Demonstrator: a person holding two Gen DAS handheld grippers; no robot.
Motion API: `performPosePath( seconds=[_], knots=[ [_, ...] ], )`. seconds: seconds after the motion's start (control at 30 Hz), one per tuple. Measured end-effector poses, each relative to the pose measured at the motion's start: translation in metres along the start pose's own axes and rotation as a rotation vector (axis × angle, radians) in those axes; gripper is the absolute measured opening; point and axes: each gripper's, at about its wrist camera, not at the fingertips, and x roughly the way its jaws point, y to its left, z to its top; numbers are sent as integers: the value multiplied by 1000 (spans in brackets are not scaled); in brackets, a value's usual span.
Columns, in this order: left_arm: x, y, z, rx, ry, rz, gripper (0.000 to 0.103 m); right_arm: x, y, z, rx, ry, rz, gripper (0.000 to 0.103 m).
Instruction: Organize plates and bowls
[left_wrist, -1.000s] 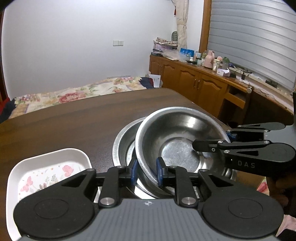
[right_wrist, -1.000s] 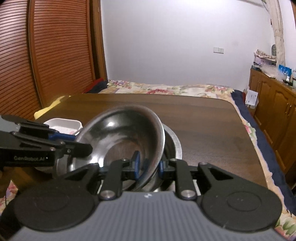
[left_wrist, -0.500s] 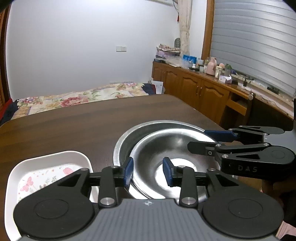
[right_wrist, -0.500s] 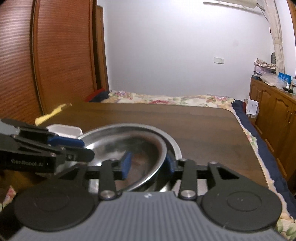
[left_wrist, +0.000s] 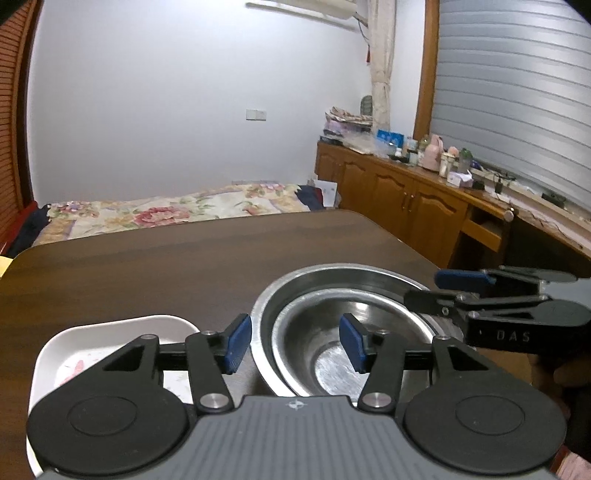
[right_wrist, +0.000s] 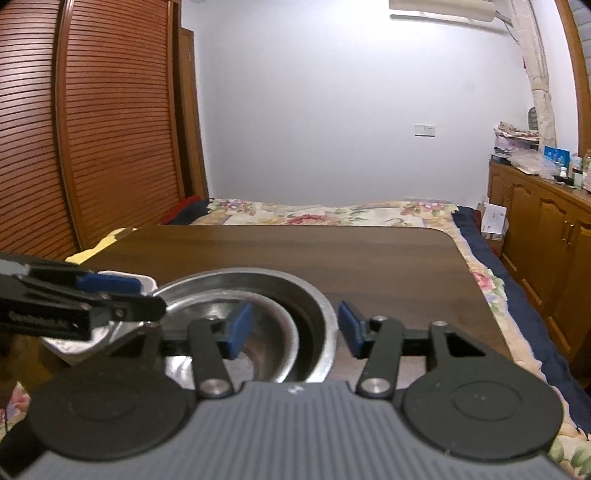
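Note:
Two steel bowls sit nested on the dark wooden table (left_wrist: 166, 258). The small bowl (left_wrist: 332, 365) lies flat inside the large bowl (left_wrist: 332, 269). My left gripper (left_wrist: 295, 345) hangs over their near left rim, jaws opening, blue pads clear of the metal. My right gripper (right_wrist: 294, 328) straddles the right rim of the large bowl (right_wrist: 258, 275), jaws opening too, touching neither it nor the small bowl (right_wrist: 273, 343). Each gripper shows in the other's view: the right gripper (left_wrist: 436, 288) and the left gripper (right_wrist: 144, 295). A white flowered plate (left_wrist: 110, 332) lies left of the bowls.
Beyond the table's far edge is a bed with a flowered cover (left_wrist: 166, 210). Wooden cabinets (left_wrist: 406, 199) with clutter on top line the right wall. Slatted wooden doors (right_wrist: 110, 129) stand at the left. The white plate (right_wrist: 147, 284) peeks out behind the left gripper.
A second ago both grippers held the small bowl tilted by its rim. It has since dropped flat into the large bowl, and both pairs of jaws have spread and let go.

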Motion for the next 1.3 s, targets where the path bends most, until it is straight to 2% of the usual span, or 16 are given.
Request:
performPosePath(
  seconds=[0.33, 0.5, 0.77, 0.83, 0.9, 1.07, 1.2, 1.3],
  knots=[
    [9, 8, -10, -37, 38, 13, 57, 19, -3, -18, 69, 62, 6, 59],
    [12, 9, -12, -54, 55, 15, 49, 20, -5, -20, 87, 72, 14, 59],
    [16, 10, -17, -55, 72, 4, 47, 21, -4, -23, 108, 88, 17, 59],
    [17, 9, -18, -57, 76, 4, 45, 21, -5, -23, 112, 88, 20, 59],
    [17, 10, -19, -60, 79, 2, 38, 22, -7, -22, 115, 89, 24, 58],
    [18, 5, -20, -70, 80, -7, 30, 22, -6, -21, 120, 91, 35, 53],
    [17, 4, -20, -72, 83, -19, 28, 23, -5, -21, 123, 99, 62, 39],
    [15, 1, -17, -65, 85, -21, 28, 23, -2, -20, 105, 101, 38, 36]
  ],
)
